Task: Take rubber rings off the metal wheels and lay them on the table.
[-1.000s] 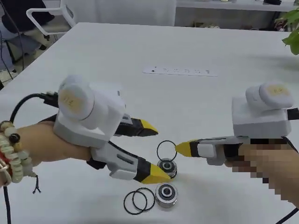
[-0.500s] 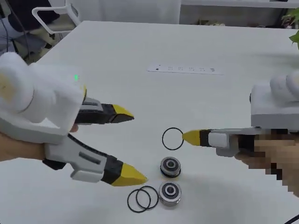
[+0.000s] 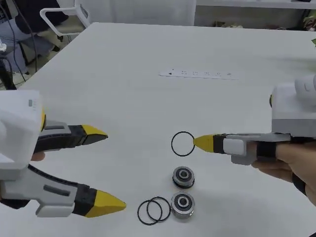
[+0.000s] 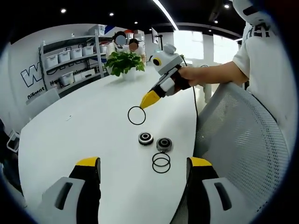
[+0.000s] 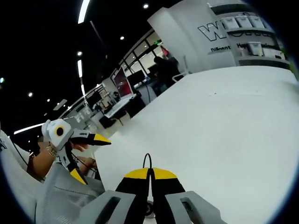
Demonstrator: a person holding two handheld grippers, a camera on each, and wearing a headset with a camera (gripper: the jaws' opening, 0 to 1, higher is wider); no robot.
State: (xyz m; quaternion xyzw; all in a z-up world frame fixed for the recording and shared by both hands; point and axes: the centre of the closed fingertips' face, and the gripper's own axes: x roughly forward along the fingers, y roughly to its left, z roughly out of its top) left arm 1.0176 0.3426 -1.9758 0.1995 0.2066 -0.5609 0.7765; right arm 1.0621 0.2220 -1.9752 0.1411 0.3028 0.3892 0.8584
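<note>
Table (image 3: pixel 148 64): white; the left gripper view shows a plant (image 4: pixel 124 62) at its far end.
Left gripper (image 3: pixel 114 169): spread wide, empty, 8 o'clock of wheels.
Right gripper (image 3: pixel 197 142): pinching rubber ring (image 3: pixel 182 143), 12 o'clock of wheels; edge-on in its own view.
Wheels (image 3: pixel 183 177): two, close together.
Loose rings (image 3: pixel 154 210): two overlapping, 9 o'clock of nearer wheel.

Bare table (image 3: pixel 123 64) past 11 o'clock of the wheels (image 3: pixel 183 177), out to a strip (image 3: pixel 200 74) at 12. Blocked at 7 by loose rings (image 3: pixel 154 210), 9 by the left gripper (image 3: pixel 114 169), 12 by a ring (image 3: pixel 183 143) in the right gripper (image 3: pixel 197 142).
</note>
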